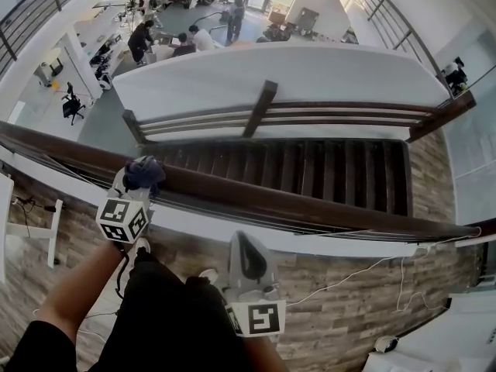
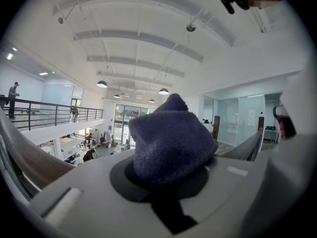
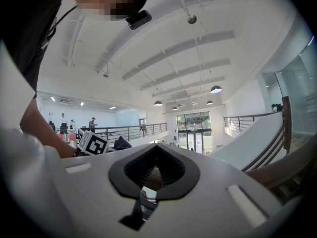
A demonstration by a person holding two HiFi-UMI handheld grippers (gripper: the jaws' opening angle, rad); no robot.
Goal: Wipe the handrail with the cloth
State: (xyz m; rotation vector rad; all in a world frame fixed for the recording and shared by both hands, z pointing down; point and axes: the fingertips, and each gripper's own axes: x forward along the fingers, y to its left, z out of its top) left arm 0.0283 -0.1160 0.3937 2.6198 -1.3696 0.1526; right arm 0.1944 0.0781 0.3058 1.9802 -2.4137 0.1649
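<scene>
A dark wooden handrail runs across the head view from upper left to lower right. My left gripper is at the rail's left part, shut on a dark blue cloth that rests on top of the rail. The left gripper view shows the cloth bunched between the jaws, with the handrail at the left. On the near side of the rail, my right gripper points toward it, shut and holding nothing. From the right gripper view, the cloth shows far to the left.
Beyond the rail a dark staircase drops away, with a second railing and an open hall with people far below. On the near side, white cables lie on the wood-look floor, and a white table frame stands at the left.
</scene>
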